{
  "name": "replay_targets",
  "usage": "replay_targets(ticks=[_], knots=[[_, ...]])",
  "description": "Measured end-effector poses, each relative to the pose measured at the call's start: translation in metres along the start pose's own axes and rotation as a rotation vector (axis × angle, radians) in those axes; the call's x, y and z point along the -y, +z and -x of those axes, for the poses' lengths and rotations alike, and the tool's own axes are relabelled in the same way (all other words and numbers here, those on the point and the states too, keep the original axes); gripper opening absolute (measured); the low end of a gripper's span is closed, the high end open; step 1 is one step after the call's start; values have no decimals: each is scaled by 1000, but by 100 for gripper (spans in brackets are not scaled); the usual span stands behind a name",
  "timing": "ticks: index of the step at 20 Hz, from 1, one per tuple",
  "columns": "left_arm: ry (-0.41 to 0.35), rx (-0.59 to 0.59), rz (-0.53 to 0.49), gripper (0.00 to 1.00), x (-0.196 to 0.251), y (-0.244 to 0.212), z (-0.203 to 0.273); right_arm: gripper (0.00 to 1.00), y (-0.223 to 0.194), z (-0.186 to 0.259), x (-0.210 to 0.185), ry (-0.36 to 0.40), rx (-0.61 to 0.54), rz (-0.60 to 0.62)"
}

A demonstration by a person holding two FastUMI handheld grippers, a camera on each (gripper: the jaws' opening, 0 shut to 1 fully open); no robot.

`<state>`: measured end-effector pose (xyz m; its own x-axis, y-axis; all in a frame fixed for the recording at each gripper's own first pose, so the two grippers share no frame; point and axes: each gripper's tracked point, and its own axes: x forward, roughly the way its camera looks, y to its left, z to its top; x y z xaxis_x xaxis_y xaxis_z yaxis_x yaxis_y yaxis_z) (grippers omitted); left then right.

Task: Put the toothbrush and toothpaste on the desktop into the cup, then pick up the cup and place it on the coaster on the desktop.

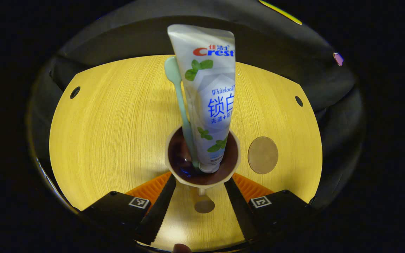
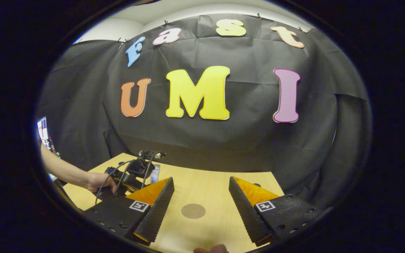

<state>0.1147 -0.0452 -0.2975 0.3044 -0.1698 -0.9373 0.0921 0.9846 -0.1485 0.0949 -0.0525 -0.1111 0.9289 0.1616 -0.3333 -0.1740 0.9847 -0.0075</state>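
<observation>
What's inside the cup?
The cup holds the toothpaste cap-down and the toothbrush. The toothbrush's lower end is hidden in the dark inside.

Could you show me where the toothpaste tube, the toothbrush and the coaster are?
toothpaste tube (image 1: 211, 102): left gripper view, middle of the tube's printed body, standing in the cup.
toothbrush (image 1: 180, 98): left gripper view, on its pale green handle beside the tube.
coaster (image 1: 262, 155): left gripper view, centre of the round brown disc.
</observation>
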Motion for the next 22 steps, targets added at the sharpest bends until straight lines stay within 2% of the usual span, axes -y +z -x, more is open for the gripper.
replay_targets(ticks=[1, 2, 3, 4, 5, 6, 7, 9, 10, 13, 21, 22], knots=[[3, -7, 4, 85, 0, -2, 4, 94, -1, -2, 3, -3, -3, -1], [1, -15, 6, 76, 2, -4, 10, 94, -2, -2, 5, -7, -8, -4], [1, -28, 3, 74, 3, -6, 16, 94, -4, -2, 6, -9, -13, -10], [2, -45, -4, 78, 4, -10, 23, 93, -5, -2, 7, -9, -15, -15], [4, -57, -11, 72, 6, -12, 31, 94, -5, -1, 7, -8, -15, -16], [7, -64, -12, 68, 22, -18, 16, 93, -6, -2, 8, -10, -16, -17], [6, -70, -9, 53, 24, -10, 21, 93, -8, -2, 8, -12, -20, -22], [19, -73, -9, 44, -6, -14, 20, 94, -9, -2, 9, -13, -26, -36], [31, -77, -26, 37, 3, -15, 27, 94, -8, -1, 9, -15, -26, -34], [22, -67, -36, 29, 15, -17, 33, 93, -11, 3, 10, -17, -30, -20], [15, 15, -160, 25, 22, -6, 44, 94, -11, 19, 30, -51, -11, -47], [10, 29, -183, 30, 21, -7, 44, 94, -10, 23, 34, -60, -8, -48]])
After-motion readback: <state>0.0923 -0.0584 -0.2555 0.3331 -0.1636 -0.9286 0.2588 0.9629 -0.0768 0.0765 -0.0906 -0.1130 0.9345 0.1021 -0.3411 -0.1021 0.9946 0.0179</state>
